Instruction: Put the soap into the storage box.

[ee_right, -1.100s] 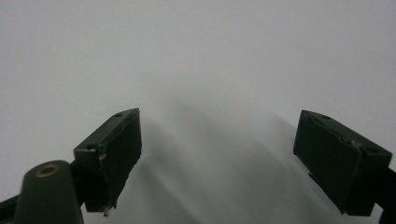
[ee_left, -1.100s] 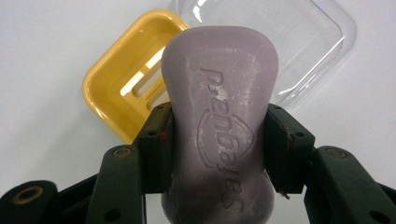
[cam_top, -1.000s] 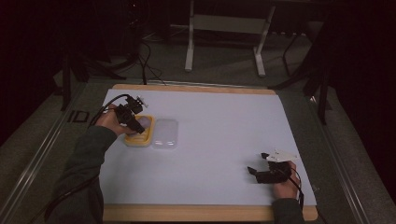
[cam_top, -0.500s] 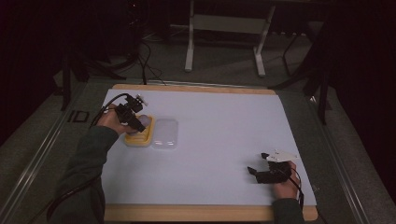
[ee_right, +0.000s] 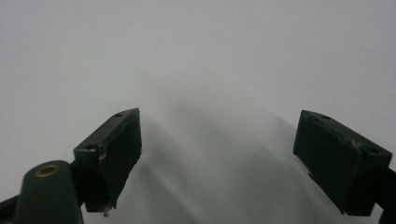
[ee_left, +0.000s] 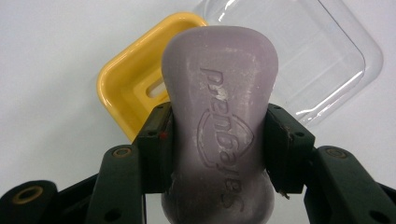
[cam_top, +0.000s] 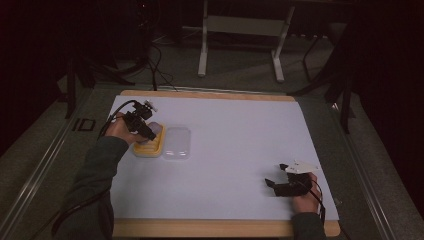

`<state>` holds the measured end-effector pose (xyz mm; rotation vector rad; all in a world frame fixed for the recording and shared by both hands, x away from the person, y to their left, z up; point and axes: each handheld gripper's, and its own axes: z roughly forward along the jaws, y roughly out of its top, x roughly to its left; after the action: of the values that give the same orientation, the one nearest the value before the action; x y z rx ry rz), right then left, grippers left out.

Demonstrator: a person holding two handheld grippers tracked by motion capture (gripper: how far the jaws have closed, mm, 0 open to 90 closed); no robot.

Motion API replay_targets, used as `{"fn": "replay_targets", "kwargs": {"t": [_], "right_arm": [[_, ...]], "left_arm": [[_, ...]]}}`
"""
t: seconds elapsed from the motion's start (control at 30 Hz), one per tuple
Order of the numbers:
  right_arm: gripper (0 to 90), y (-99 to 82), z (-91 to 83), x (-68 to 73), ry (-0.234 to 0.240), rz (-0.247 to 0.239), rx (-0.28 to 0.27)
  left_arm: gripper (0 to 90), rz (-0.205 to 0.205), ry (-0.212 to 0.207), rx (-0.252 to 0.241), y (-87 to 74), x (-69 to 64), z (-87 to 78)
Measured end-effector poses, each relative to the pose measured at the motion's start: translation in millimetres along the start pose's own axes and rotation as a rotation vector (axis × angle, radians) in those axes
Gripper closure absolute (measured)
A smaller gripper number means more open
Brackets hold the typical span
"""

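Note:
A pale purple bar of soap (ee_left: 219, 135) with embossed lettering is clamped between the jaws of my left gripper (ee_left: 217, 149), which is shut on its narrow waist. It hangs just above a yellow soap dish (ee_left: 135, 88) with a slot in its floor. In the high view my left gripper (cam_top: 146, 131) is over the yellow dish (cam_top: 149, 148) at the table's left. A clear plastic lid (cam_top: 178, 143) lies beside the dish on its right, and it is the clear lid (ee_left: 303, 56) past the soap. My right gripper (cam_top: 272, 184) rests open near the front right; its jaws (ee_right: 217, 158) stand wide over bare white surface.
The white table top (cam_top: 235, 135) has a wooden edge at the front and back. Beyond the far edge are a metal stand's legs (cam_top: 240, 50) and cables on a dark floor. A person's sleeve (cam_top: 95, 180) reaches in from the lower left.

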<state>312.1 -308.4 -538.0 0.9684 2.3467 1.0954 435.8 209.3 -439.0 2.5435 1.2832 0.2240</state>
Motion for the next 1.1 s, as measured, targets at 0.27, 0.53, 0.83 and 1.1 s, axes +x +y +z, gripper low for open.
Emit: {"fn": "replay_targets", "kwargs": {"t": [0.27, 0.53, 0.83, 1.1], "right_arm": [[14.9, 0.0, 0.0, 0.0, 0.000, -0.001, 0.001], [14.9, 0.3, 0.6, 0.3, -0.004, -0.007, 0.008], [15.0, 0.3, 0.7, 0.4, -0.003, -0.006, 0.008], [14.9, 0.3, 0.8, 0.7, -0.004, -0.007, 0.008]], "left_arm": [[49.7, -0.069, 0.007, -0.011, -0.2, 5.7, 2.5], [49.7, -0.105, 0.005, -0.026, 0.1, 9.4, 3.2], [49.7, -0.134, 0.001, -0.043, 1.1, 10.3, 7.2], [49.8, -0.167, 0.028, -0.050, 0.9, 10.8, 12.7]]}}
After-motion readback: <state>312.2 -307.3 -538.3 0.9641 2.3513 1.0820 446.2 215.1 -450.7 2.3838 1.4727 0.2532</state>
